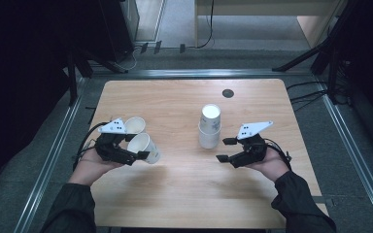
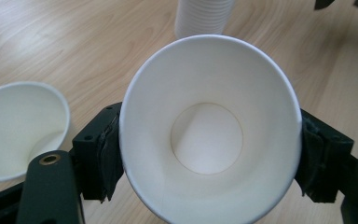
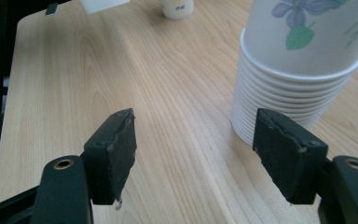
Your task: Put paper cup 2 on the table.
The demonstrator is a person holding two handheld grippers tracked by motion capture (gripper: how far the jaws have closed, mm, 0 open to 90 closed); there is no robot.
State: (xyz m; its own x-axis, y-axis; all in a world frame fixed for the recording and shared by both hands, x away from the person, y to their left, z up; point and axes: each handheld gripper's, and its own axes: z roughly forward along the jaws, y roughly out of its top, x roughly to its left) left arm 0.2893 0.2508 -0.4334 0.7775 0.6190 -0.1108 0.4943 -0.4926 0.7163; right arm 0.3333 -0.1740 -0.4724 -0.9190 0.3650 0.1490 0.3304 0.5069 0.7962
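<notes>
Paper cup (image 1: 145, 147) sits left of centre in the high view, tipped on its side and clamped between the pads of the left gripper (image 1: 138, 155). A second loose cup (image 1: 135, 125) lies just above it — two single cups, plus one upside-down stack of cups (image 1: 209, 127) at mid-frame. The right gripper (image 1: 226, 149), lower right of the stack, stands parted with nothing between its jaws. The wooden table (image 1: 184, 194) stands on grey floor, with dark stands around it.

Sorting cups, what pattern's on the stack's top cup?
Purple flower, green leaves on the top cup; right gripper view.
</notes>
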